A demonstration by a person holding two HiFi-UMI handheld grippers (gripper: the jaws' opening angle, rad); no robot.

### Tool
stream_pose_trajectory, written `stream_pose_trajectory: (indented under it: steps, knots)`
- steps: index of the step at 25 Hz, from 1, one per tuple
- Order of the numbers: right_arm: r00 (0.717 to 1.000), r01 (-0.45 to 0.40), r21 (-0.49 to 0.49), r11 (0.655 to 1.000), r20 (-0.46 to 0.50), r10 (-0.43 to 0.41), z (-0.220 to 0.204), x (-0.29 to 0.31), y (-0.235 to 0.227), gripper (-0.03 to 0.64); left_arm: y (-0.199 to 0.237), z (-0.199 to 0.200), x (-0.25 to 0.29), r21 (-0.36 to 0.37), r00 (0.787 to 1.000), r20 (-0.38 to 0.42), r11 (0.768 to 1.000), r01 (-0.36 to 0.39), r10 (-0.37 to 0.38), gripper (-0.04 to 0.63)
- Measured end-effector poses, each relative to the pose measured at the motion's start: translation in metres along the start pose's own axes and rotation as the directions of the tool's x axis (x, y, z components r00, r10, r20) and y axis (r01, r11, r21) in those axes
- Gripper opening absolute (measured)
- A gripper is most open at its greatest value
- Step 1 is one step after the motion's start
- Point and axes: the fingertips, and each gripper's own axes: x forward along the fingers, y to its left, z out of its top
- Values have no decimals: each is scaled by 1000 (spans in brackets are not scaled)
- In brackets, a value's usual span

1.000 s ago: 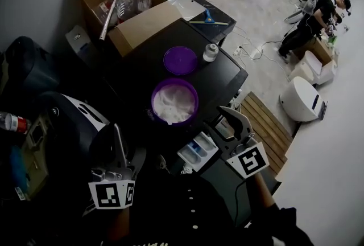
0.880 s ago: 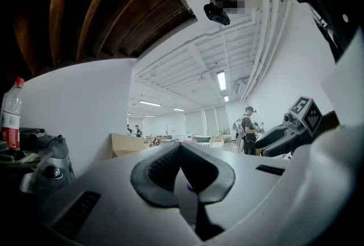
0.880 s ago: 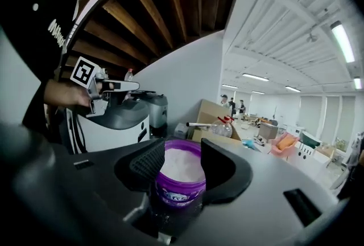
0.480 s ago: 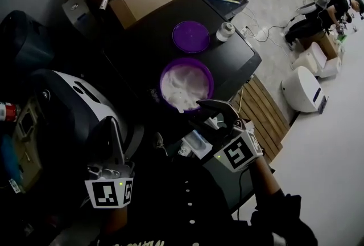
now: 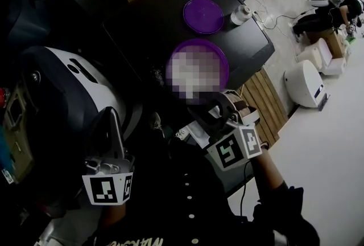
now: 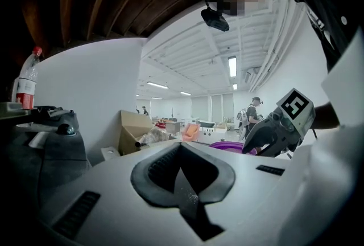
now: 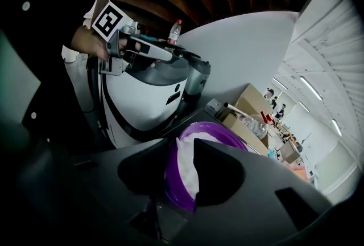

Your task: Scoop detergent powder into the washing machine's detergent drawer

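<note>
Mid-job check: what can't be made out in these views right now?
- Powder level in the purple plastic tub: head view, mosaic patch over it.
- White detergent drawer: head view, mostly behind the right gripper, whose jaws have just been closing, tub in their gap.
- Whether its pads touch the tub: right gripper view, unclear.

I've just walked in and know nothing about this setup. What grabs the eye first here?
The purple bowl of white powder on the black machine top stands out first, mid-scene, its purple lid lying apart behind it. The right gripper points down at the bowl's near rim; its jaws have just been closing and stand apart, with rim and powder showing in the gap.
</note>
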Motion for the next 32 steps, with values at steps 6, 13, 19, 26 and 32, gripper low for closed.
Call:
stream_pose_trajectory:
  steps: [6,13,19,26,32]
  knots:
    - [1000,14,-32,999,0,-14,6,3,-4,57,1,-11,2,-19,1000,-23,1000,0,0,6]
    - [1000,-2,-50,999,-29,0,7,3,-2,32,0,-15,4,-34,1000,-31,999,6,-7,6]
    - [1000,-9,62,998,29,7,16,-3,-14,32,0,-13,6,-35,1000,-28,999,7,-8,6]
    - [998,-3,159,987,64,-8,19,-14,-41,32,3,-5,8,-32,1000,-7,999,5,-5,8]
    - [997,32,214,976,61,-46,10,-11,-52,32,2,-4,9,-30,1000,-5,1000,6,-6,6]
